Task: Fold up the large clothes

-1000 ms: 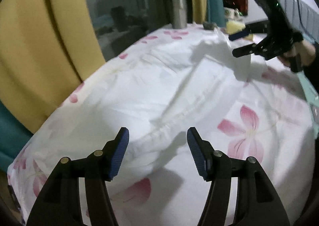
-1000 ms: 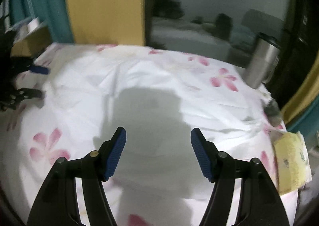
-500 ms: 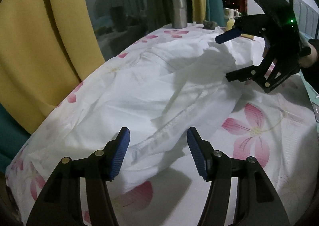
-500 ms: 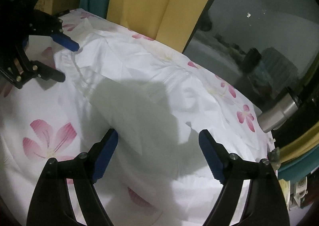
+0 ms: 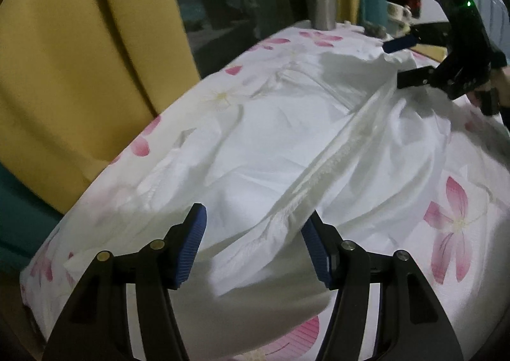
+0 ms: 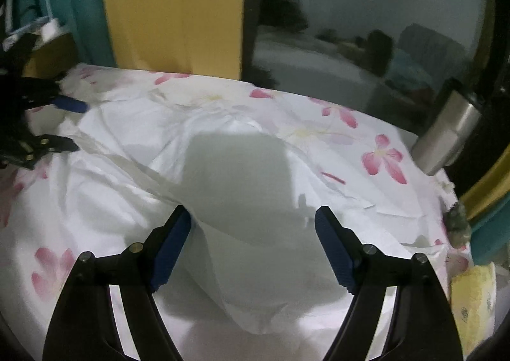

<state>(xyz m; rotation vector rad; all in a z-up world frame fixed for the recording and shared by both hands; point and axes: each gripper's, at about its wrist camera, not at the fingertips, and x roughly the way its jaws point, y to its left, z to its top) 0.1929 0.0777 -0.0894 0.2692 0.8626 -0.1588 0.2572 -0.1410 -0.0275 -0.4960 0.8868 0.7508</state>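
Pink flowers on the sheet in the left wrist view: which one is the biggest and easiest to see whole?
The pink flower at the right edge, beside the white garment. Its petals are spread out fully, while the others are small, far off or partly covered by the garment.

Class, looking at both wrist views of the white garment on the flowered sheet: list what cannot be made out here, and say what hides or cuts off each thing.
- White garment: its kind; crumpled, and its near edge sits behind the left gripper in the left wrist view.
- Steel cup: top cut off by the dark window frame, right wrist view.
- Yellow pack: print too small, cropped by the fisheye rim.
- Person's hand: mostly cut off at the right edge, left wrist view.
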